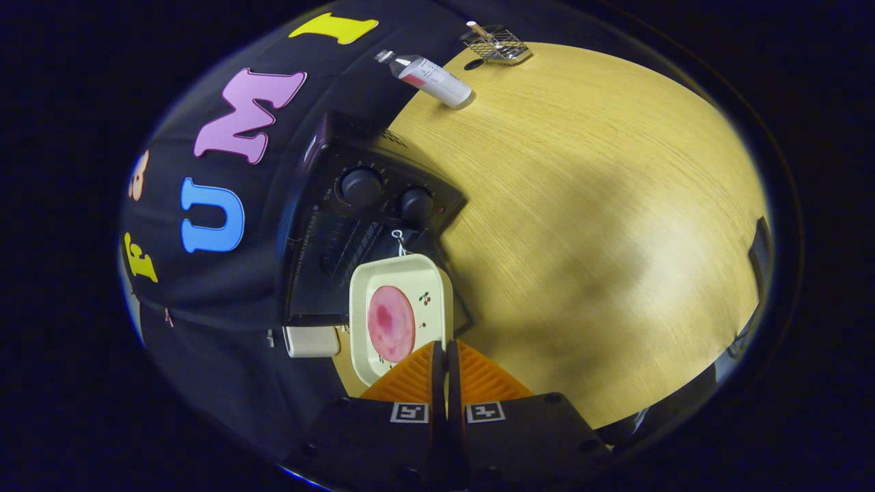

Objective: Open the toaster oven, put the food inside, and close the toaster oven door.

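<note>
Gripper view: I am holding the gripper (446, 350) pinched narrow on the rim of the cream square tray (400, 314) carrying a pink round meat slice (391, 323), before the black toaster oven (362, 225).

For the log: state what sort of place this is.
Probably a staged kitchen-task booth: a wooden table against a black cloth wall, bearing a toaster oven and a bottle. The gripper is shut on a plate of food.
</note>
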Action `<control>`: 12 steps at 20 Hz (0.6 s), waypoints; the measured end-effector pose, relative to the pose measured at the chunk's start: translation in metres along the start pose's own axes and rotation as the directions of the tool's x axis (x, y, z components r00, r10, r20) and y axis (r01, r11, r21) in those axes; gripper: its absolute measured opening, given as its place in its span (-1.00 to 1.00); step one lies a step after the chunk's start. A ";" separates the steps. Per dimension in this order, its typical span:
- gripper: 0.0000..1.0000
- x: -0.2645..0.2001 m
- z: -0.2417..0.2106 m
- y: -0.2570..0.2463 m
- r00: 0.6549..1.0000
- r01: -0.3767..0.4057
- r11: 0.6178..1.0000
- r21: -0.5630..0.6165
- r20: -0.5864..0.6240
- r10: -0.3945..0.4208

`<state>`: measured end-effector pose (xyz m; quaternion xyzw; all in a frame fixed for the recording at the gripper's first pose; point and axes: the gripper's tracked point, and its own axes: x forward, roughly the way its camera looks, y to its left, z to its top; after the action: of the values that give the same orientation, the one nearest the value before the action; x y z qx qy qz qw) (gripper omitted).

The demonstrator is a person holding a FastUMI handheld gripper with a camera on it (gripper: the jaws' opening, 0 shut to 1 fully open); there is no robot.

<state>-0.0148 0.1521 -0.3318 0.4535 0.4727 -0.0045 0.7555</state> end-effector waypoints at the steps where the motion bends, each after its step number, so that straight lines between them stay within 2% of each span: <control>1: -0.89 0.007 -0.002 0.008 1.000 0.002 1.000 0.012 0.012 -0.002; 7: -0.89 0.050 -0.002 0.044 0.995 0.019 0.991 0.134 0.098 -0.033; 12: -0.89 0.078 0.008 0.067 0.980 0.018 0.964 0.265 0.188 -0.071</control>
<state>0.0636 0.2186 -0.3413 0.5361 0.4014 -0.1287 0.7314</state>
